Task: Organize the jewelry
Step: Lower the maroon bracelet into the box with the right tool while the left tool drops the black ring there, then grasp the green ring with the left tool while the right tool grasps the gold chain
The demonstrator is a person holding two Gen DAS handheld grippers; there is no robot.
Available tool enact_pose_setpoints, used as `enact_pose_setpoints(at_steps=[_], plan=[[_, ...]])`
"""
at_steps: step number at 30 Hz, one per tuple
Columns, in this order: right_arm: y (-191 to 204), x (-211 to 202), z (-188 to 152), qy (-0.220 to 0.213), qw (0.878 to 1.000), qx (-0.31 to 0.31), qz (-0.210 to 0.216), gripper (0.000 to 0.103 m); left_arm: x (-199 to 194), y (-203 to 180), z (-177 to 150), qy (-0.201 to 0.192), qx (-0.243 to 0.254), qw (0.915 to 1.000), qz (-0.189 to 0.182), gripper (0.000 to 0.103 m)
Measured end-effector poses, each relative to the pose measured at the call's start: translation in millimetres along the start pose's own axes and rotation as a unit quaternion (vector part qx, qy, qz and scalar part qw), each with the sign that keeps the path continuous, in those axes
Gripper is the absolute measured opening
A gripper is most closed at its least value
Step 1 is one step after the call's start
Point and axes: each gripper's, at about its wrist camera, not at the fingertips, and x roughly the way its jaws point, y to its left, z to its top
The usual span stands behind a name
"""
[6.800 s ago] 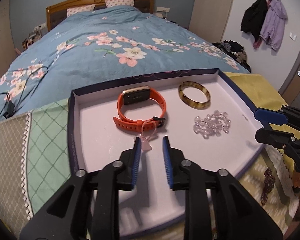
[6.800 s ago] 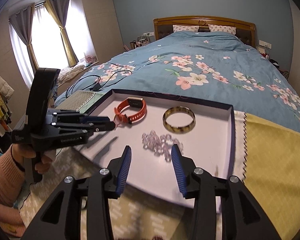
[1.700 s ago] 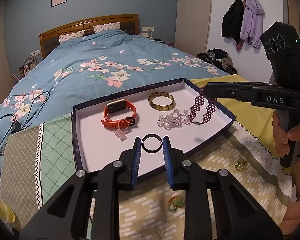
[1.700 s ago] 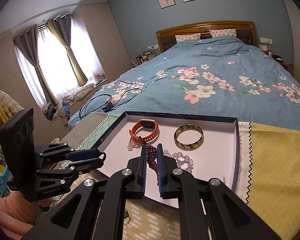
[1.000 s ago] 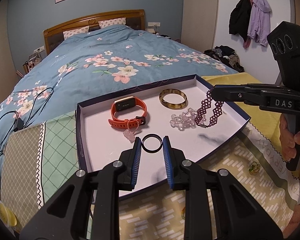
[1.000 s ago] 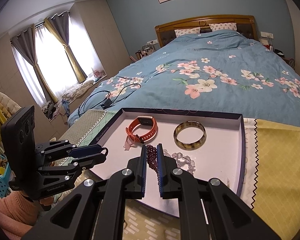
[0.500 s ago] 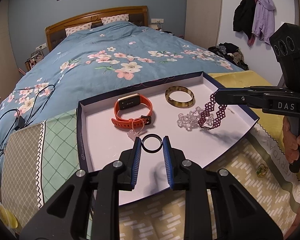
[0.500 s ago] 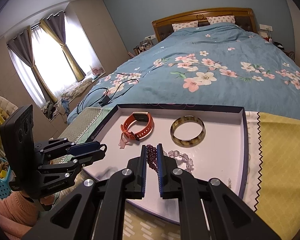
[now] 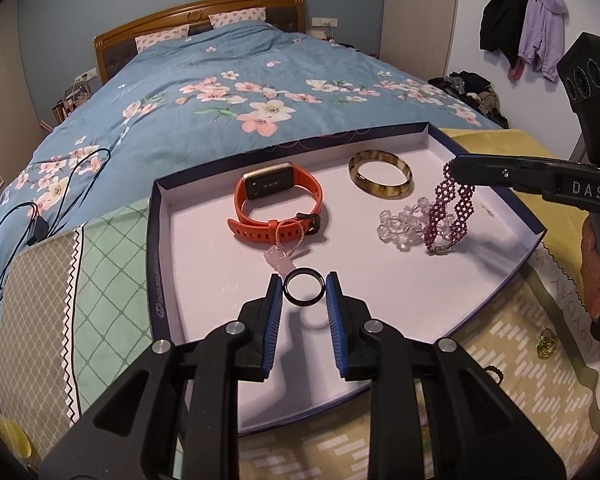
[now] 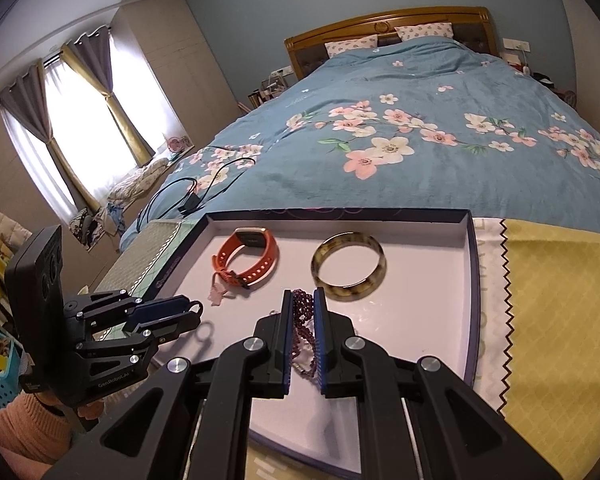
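- While my left tongs [image 9: 303,294] pinch a black ring [image 9: 303,287] between their blue pads, they hang over the near part of the tray [image 9: 156,240].
- My right tongs [image 10: 303,312] are clamped on a purple beaded bracelet [image 9: 448,212], which dangles beside the clear bead bracelet [image 9: 400,224], its lower end at the tray floor.
- Just ahead of my left tongs lie a pink charm [image 9: 278,256] and the orange watch [image 9: 278,204].
- Ahead of my right tongs lies the amber bangle [image 10: 348,266].
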Motion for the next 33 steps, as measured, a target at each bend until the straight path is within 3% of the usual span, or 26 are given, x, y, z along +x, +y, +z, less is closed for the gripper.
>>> enact_pose_setpoints(at_steps=[14, 17, 20, 26, 30, 33], plan=[[-17, 17, 1, 0.015, 0.999, 0.024, -0.026, 0.008, 25, 5, 8, 0.025, -0.007, 0.9996, 0.005, 0.023], [-18, 16, 1, 0.016, 0.999, 0.027, -0.030, 0.013, 26, 6, 9, 0.024, -0.008, 0.9996, 0.008, 0.023], [-18, 11, 0, 0.008, 0.999, 0.030, -0.036, 0.015, 23, 6, 8, 0.022, -0.012, 0.9996, 0.010, 0.033], [-5, -22, -8, -0.016, 0.999, 0.007, -0.036, 0.025, -12, 2, 2, -0.020, -0.002, 0.9996, 0.021, 0.045], [11, -49, -26, -0.021, 0.999, -0.030, -0.028, 0.034, -46, -3, -14, -0.052, 0.006, 0.9986, -0.010, 0.052], [17, -61, -43, -0.011, 0.998, -0.051, -0.031, 0.034, -63, -7, -30, -0.058, 0.013, 0.9977, -0.033, 0.054]])
